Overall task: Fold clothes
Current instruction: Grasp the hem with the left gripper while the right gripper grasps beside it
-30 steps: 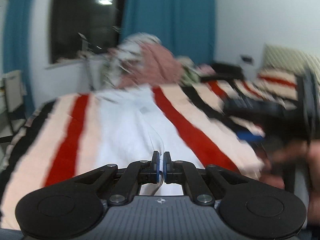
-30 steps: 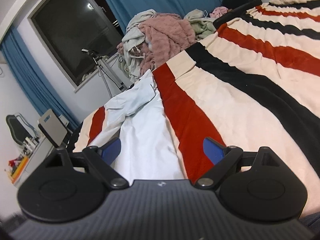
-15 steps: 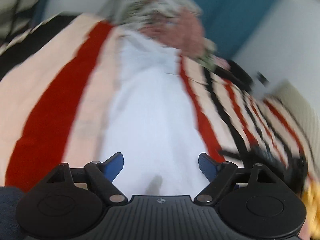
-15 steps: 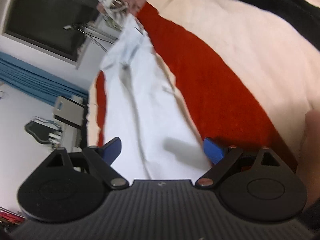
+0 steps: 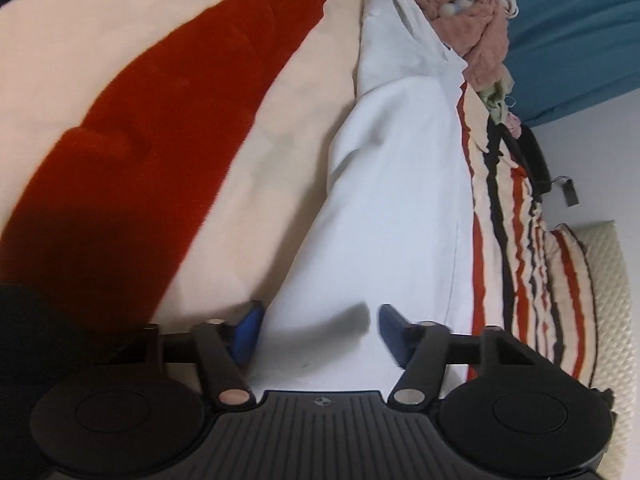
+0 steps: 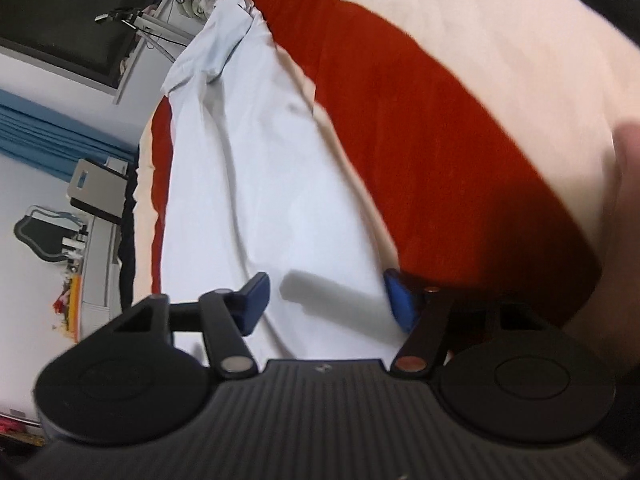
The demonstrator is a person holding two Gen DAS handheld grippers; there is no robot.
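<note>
Striped bedspread; white garment near hem hidden; both tongs closing, half-wide, ungripped.

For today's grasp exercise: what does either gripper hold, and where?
Nothing. Left gripper and right gripper, jaws just closing, straddle the white garment's near end unpinched.

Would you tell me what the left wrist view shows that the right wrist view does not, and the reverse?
Only the left wrist view shows the pink garment on the clothes pile and the striped pillow. Only the right wrist view shows the dark window and the tripod stand. Both show the white garment lying long on the striped blanket, with open jaws, which have just been closing, above its near end: left gripper, right gripper.
</note>
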